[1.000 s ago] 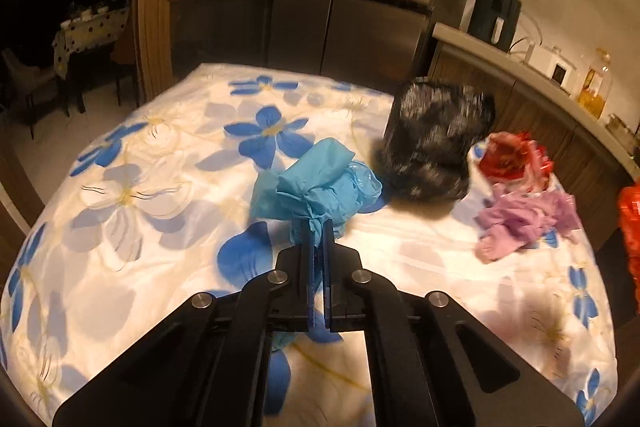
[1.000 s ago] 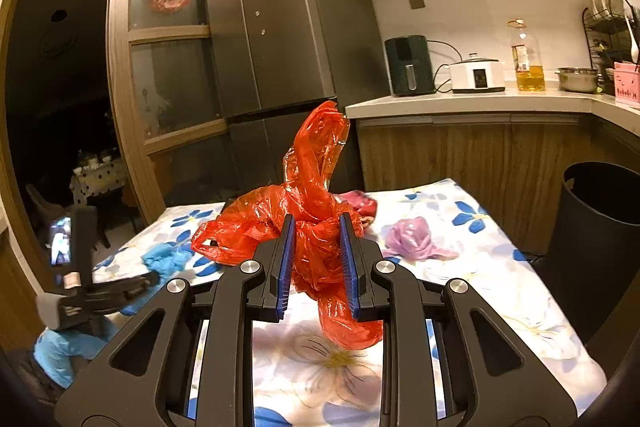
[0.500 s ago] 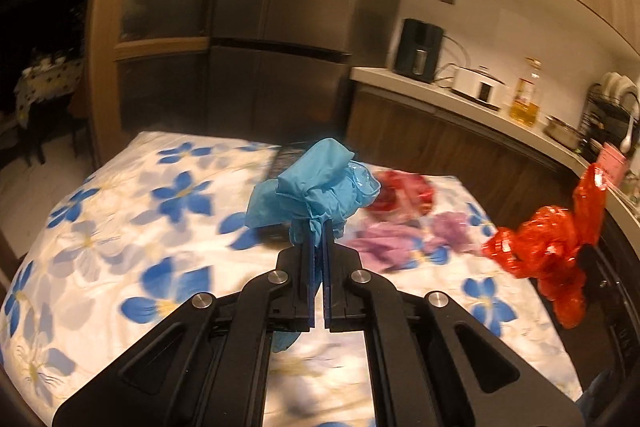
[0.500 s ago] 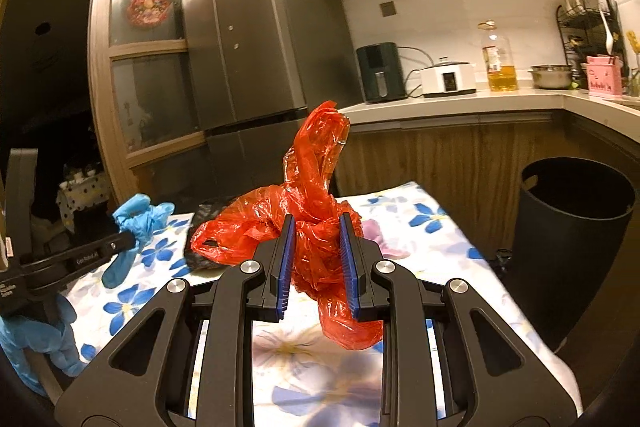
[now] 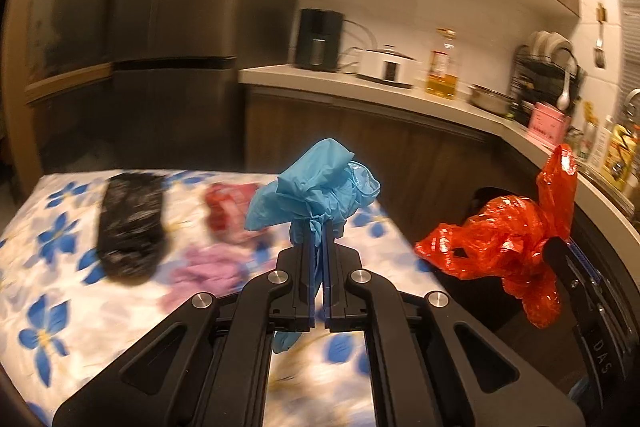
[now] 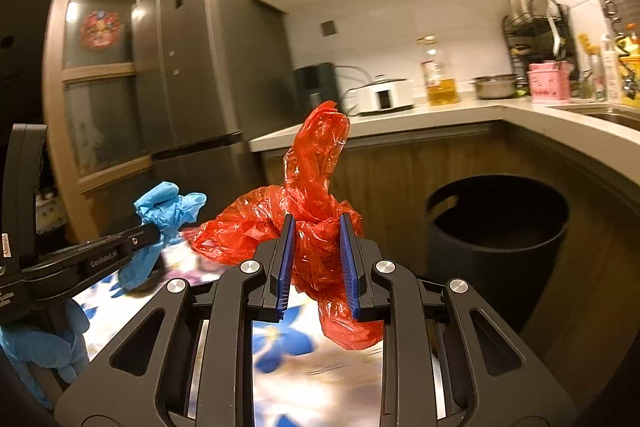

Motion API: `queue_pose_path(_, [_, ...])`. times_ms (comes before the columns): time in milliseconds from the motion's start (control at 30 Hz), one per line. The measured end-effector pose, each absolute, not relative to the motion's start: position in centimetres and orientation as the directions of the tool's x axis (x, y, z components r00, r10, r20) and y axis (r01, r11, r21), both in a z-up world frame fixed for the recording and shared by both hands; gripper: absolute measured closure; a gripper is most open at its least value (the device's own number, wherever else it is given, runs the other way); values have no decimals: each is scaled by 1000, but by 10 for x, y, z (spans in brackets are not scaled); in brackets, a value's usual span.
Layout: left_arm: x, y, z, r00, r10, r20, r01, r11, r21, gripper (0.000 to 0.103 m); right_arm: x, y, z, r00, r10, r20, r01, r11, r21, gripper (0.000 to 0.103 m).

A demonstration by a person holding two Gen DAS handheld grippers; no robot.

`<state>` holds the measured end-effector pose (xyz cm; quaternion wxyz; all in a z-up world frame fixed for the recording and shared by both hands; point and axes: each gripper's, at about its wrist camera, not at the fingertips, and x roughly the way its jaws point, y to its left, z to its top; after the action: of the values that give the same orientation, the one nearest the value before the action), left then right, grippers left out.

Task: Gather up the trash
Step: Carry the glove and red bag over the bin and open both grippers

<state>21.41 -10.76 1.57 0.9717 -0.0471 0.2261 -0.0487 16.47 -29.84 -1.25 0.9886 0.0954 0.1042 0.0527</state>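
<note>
My left gripper (image 5: 319,227) is shut on a crumpled blue glove (image 5: 316,187) and holds it in the air above the right part of the table. My right gripper (image 6: 317,227) is shut on a red plastic bag (image 6: 316,195), also lifted. The red bag (image 5: 504,239) hangs in front of the black trash bin (image 5: 488,199) in the left wrist view. In the right wrist view the bin (image 6: 500,247) stands open to the right, and the left gripper with the glove (image 6: 168,207) is at the left.
On the flowered tablecloth (image 5: 60,307) lie a black bag (image 5: 130,227), a red wrapper (image 5: 228,211) and a purple glove (image 5: 208,271). A wooden counter (image 6: 440,115) with appliances and an oil bottle runs behind. A fridge (image 6: 208,67) stands at the back left.
Both grippers have swung right with their loads, from over the table toward the bin. The blue glove has been lifted off the tablecloth. The bin now looks nearer in the right wrist view.
</note>
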Motion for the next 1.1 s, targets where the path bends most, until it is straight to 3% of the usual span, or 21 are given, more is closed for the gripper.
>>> queue_pose_path(633, [280, -280, 19, 827, -396, -399, 391, 915, -98, 101, 200, -440, -3, 973, -161, -164, 193, 960, 204, 81])
queue_pose_path(1100, [316, -334, 0, 793, -462, -398, 454, 883, -119, 100, 239, -475, -14, 958, -188, -215, 232, 952, 200, 81])
